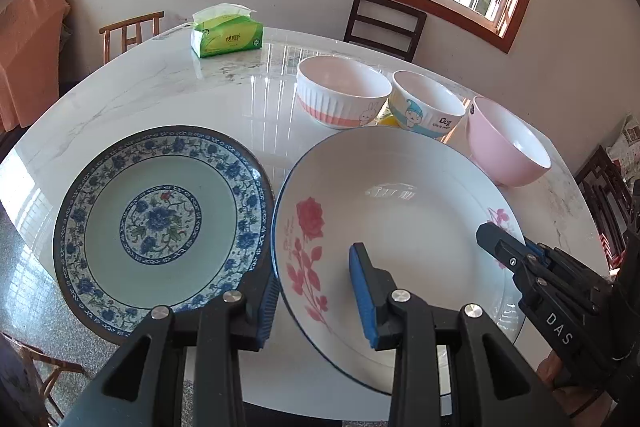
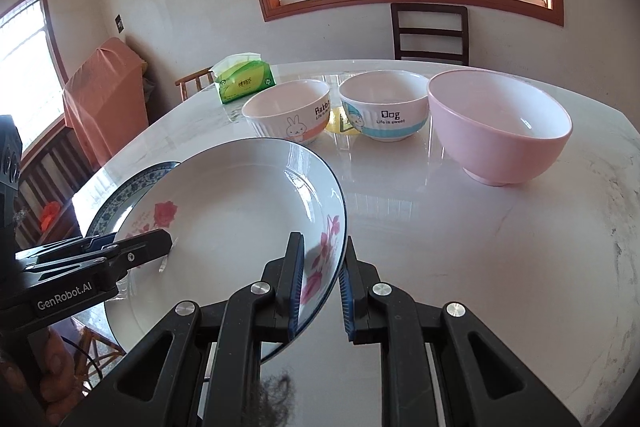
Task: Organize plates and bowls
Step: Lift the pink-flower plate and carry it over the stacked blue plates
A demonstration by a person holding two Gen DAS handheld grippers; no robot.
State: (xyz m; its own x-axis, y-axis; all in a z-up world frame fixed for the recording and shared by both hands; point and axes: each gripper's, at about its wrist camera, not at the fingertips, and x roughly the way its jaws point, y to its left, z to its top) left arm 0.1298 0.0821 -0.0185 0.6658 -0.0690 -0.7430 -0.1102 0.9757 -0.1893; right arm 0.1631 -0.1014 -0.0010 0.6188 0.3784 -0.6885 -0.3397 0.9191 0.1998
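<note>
A white rose plate (image 1: 400, 211) (image 2: 240, 211) is tilted above the table, its left edge next to a blue-patterned plate (image 1: 160, 223) (image 2: 120, 199). My left gripper (image 1: 316, 291) (image 2: 160, 247) straddles the rose plate's left rim, one finger inside the plate and one outside, with a gap between pad and rim. My right gripper (image 2: 322, 291) (image 1: 492, 239) straddles its right rim, closed down around it. Behind stand a rabbit bowl (image 1: 342, 95) (image 2: 286, 113), a dog bowl (image 1: 426, 105) (image 2: 384, 111) and a pink bowl (image 1: 506, 141) (image 2: 500, 125).
The marble table (image 1: 160, 87) (image 2: 500, 247) carries a green tissue pack (image 1: 226, 33) (image 2: 244, 81) at the back. Chairs (image 1: 384, 25) (image 2: 430, 31) stand behind it, under the window. A yellow item lies between the two printed bowls (image 2: 340, 125).
</note>
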